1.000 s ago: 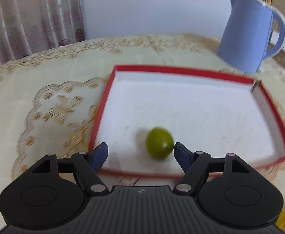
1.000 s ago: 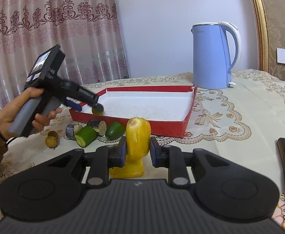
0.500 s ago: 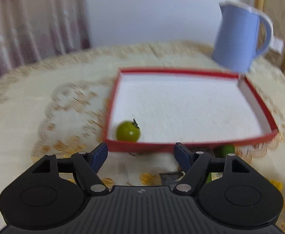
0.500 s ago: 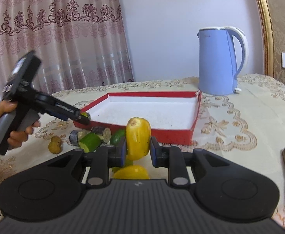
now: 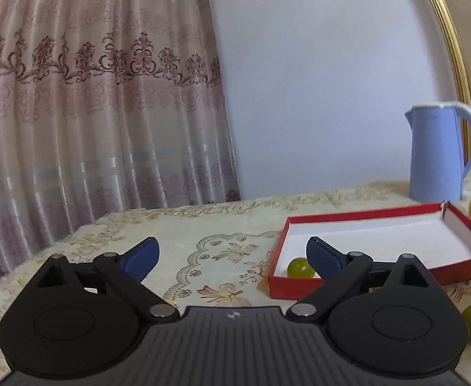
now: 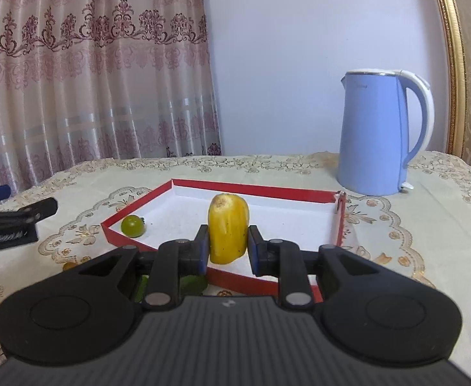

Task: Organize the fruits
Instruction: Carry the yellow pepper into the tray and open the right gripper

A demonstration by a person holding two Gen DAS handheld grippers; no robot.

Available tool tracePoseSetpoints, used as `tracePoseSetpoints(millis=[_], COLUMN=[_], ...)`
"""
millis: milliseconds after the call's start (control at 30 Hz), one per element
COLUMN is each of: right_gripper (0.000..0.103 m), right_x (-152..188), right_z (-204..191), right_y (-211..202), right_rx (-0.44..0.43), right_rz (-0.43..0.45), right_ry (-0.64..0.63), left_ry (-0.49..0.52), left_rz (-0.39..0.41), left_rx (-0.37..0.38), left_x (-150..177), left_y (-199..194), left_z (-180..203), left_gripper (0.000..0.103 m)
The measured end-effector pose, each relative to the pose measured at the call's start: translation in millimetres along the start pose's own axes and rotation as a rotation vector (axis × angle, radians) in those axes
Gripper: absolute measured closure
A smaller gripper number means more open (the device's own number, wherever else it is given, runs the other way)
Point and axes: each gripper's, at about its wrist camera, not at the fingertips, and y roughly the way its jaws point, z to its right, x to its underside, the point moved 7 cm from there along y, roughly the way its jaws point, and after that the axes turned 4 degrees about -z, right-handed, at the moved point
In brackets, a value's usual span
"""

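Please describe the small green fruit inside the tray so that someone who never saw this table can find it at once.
Find the shallow red tray with a white floor before the light blue plastic kettle. In its near left corner lies a small round green fruit, alone on the floor. The other green pieces lie outside on the cloth.

Matt black plastic right gripper point(image 6: 227, 246); glossy smooth green fruit point(image 6: 132, 225); red cardboard-like tray point(image 6: 254, 189), white grainy inside; embroidered cloth on counter point(image 6: 428, 225); glossy plastic kettle point(image 6: 377, 132); sheer fabric curtain point(image 6: 90, 80).
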Motion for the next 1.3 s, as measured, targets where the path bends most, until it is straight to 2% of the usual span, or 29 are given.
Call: tracePoseSetpoints(millis=[100, 367, 767, 833, 967, 1133, 1233, 1300], right_gripper=[0.080, 0.080, 0.079, 0.078, 0.047, 0.046, 0.043, 0.033], right_x=[-3.0, -11.3, -3.6, -1.7, -7.7, -13.7, -11.6, -6.5], right_z=[5.5, 26.1, 41.6, 41.6, 39.7, 32.6, 24.9, 18.1], right_y=[16.2, 68.4, 124.8, 122.5, 97.0, 55.1, 17.3, -5.9], right_rx=[0.020, 0.081, 0.140, 0.134, 0.135, 0.124, 0.093, 0.088], right_rz=[-0.020, -0.096, -0.248, -0.252, -0.178, -0.099, -0.021, 0.029], right_ry=[0.006, 0.023, 0.047, 0.059, 0.063, 0.065, 0.088, 0.092], left_ry=[0.021, -0.077, -0.141, -0.160, -0.195, -0.235, -0.286, -0.295], left_rz=[-0.001, -0.079, -0.127, -0.134, -0.153, -0.188, -0.226, -0.245], left_rx=[-0.057, 0.005, -0.001, 0.005, 0.026, 0.048, 0.128, 0.183], left_x=[2.0, 9.7, 15.7, 16.4, 17.9, 19.5, 22.6, 25.5], left_y=[6.6, 10.7, 18.7, 20.2, 23.6, 26.7, 20.0, 13.0], left_z=[-6.2, -21.7, -34.2, -36.9, -40.3, -45.7, -50.9, -51.3], left_gripper=[0.004, 0.004, 0.004, 0.004, 0.004, 0.004, 0.004, 0.004])
